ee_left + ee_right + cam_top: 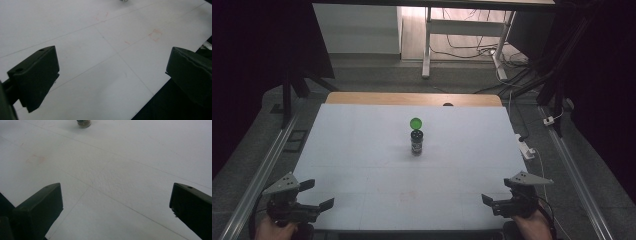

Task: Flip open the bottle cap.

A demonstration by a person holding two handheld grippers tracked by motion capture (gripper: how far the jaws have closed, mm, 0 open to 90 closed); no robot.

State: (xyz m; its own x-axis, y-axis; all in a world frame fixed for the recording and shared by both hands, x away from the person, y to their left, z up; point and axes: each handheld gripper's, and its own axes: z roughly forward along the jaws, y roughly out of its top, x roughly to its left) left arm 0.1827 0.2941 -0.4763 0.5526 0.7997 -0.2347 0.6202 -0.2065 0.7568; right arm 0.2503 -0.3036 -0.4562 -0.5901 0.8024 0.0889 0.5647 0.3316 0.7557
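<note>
Here, a small dark jar [417, 142] stands upright near the middle of the white table [362, 150], a little toward the far edge. A green lid [415, 123] lies just behind it on the far side, near but apart from the jar as far as the high view shows.

Left gripper [315, 194] hovers at the near left corner, held in a hand [274, 230] coming in from the near edge. Jaws spread wide, nothing between them; in the left gripper view [111, 75] bare table shows in the gap.

Right gripper [497, 192] sits at the near right corner, held by the other hand [532, 226]. Jaws likewise wide apart and empty. In the right gripper view [116, 205] the jar's base [83, 123] shows at the top edge, well apart from the jaws.

Both grippers well apart from jar and lid. Faint reddish marks [155, 35] on the table surface.
</note>
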